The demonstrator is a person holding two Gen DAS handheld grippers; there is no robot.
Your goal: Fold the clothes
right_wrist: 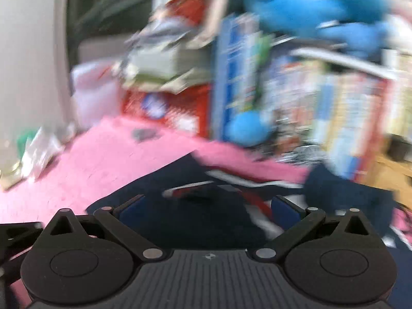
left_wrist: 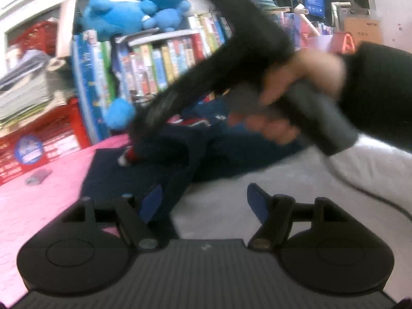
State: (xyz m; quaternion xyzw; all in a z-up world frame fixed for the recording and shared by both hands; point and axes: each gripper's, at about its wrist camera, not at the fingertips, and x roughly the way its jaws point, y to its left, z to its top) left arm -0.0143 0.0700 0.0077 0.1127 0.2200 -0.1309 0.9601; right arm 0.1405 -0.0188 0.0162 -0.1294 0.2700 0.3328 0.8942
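A navy garment [left_wrist: 180, 152] with red and white trim lies crumpled where the pink mat [left_wrist: 38, 200] meets the white bedding [left_wrist: 283, 180]. My left gripper [left_wrist: 204, 203] is open and empty, its left pad [left_wrist: 152, 200] at the garment's near edge. The other hand-held gripper [left_wrist: 159, 110], gripped by a hand [left_wrist: 296, 87], points down onto the garment's far part. In the right wrist view, my right gripper [right_wrist: 206, 208] is open over the navy garment [right_wrist: 180, 180] and its red and white trim [right_wrist: 185, 190]. That view is heavily blurred.
A shelf of books [left_wrist: 159, 61] with blue plush toys [left_wrist: 134, 7] stands behind the mat. Red crates [left_wrist: 43, 141] and stacked papers [left_wrist: 23, 90] sit at the left. A small grey object [left_wrist: 38, 176] lies on the mat. A cable [left_wrist: 360, 188] crosses the bedding.
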